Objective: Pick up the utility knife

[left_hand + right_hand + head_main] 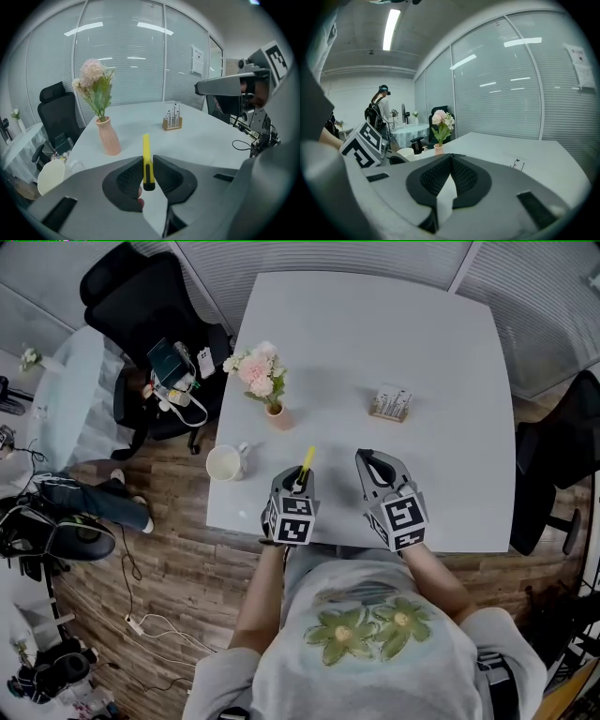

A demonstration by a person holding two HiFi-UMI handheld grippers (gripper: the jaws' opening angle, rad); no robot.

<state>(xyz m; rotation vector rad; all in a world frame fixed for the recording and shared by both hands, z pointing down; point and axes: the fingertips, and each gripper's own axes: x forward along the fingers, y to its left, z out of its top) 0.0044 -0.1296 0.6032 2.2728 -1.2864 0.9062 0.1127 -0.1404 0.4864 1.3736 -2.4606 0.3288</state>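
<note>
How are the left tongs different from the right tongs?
The left tongs pinch a yellow utility knife; the right tongs hold nothing. The left tongs' tips sit slightly apart around the knife, while the right tongs' tips touch. Both are grey and black.

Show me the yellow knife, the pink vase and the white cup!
yellow knife (146,152): left gripper view, on its yellow body.
pink vase (108,137): left gripper view, on its belly.
white cup (224,465): head view, on its inside.
</note>
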